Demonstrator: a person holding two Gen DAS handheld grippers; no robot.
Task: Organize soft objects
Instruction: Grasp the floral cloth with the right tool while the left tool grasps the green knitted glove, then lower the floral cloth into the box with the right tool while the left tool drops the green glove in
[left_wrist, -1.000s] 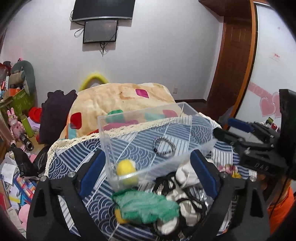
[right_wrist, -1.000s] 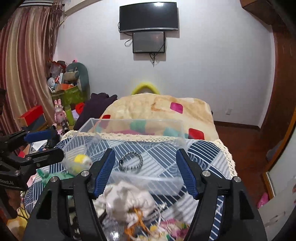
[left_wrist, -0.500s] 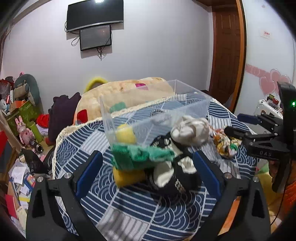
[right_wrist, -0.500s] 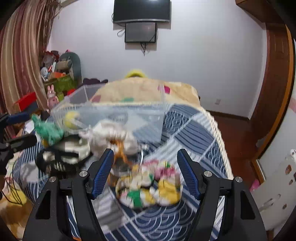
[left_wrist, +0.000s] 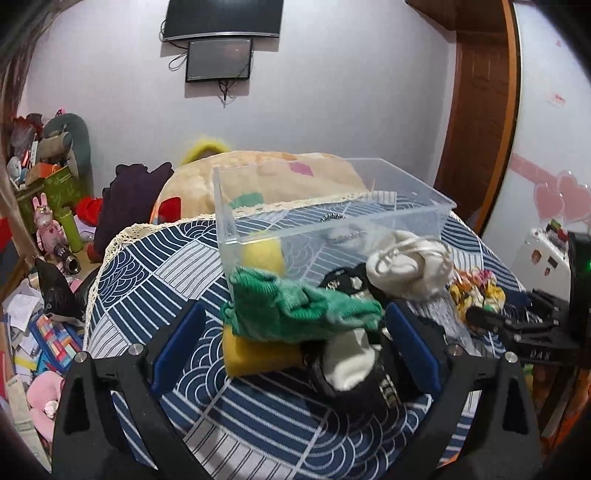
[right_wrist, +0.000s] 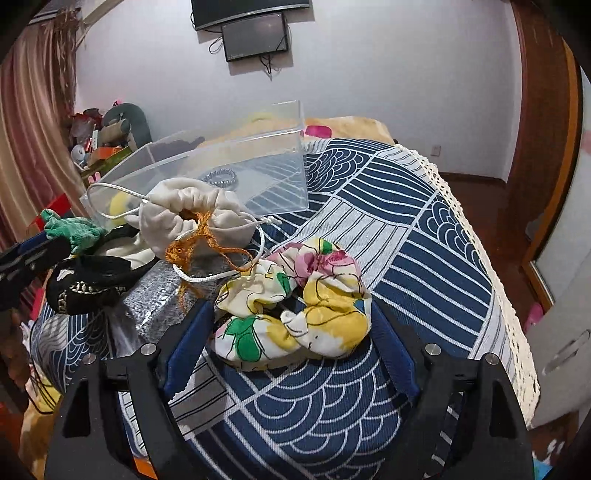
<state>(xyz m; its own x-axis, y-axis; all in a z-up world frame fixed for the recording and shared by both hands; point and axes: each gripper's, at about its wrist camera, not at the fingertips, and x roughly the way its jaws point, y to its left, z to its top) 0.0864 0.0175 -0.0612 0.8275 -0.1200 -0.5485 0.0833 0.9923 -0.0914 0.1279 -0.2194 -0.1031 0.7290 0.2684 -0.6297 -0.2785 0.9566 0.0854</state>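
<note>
A clear plastic box (left_wrist: 332, 218) stands on the blue patterned tablecloth (left_wrist: 258, 413), with a yellow ball (left_wrist: 262, 254) and a bead bracelet (right_wrist: 221, 176) inside. In front lie a green knitted piece (left_wrist: 295, 310) over a yellow sponge (left_wrist: 258, 356), a black-and-white sock bundle (left_wrist: 351, 365), a white drawstring pouch (right_wrist: 192, 218) and a floral scrunchie (right_wrist: 295, 306). My left gripper (left_wrist: 291, 354) is open around the green piece and sock bundle. My right gripper (right_wrist: 291, 350) is open around the scrunchie.
A grey glittery pouch (right_wrist: 162, 295) lies under the white pouch, with orange thread (right_wrist: 199, 243) over it. A quilt-covered bed (left_wrist: 266, 177) is behind the table. Toys and papers clutter the floor at left (left_wrist: 44, 258). The table's lace edge (right_wrist: 491, 266) runs along the right.
Both grippers have drawn back and dropped lower toward the near pile. The soft objects now sit between the open jaws; the right view has steadied on the scrunchie.
</note>
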